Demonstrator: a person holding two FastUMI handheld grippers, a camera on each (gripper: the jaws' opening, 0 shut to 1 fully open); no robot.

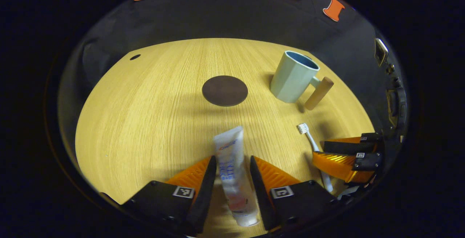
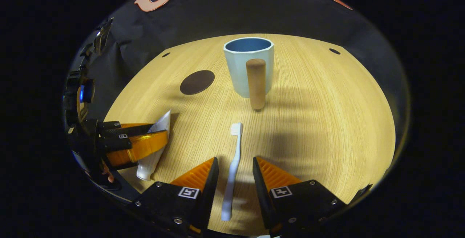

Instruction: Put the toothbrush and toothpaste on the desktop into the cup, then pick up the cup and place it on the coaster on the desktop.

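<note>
Left gripper view has the left gripper [image 1: 232, 161] spread, one finger on each side of the toothpaste tube [image 1: 232, 172] lying on the wooden desktop [image 1: 145, 121], not yet pinching it. Right gripper view has the right gripper [image 2: 235, 163] likewise spread astride the white toothbrush [image 2: 232, 169], bristles pointing toward the pale blue cup [image 2: 249, 67] with its wooden handle [image 2: 256, 83]. Left of the cup lies the dark round coaster [image 2: 197, 82].

Both the left gripper [image 1: 232, 167] and the right gripper [image 2: 235, 169] sit low with fingers spread apart, touching nothing.
</note>
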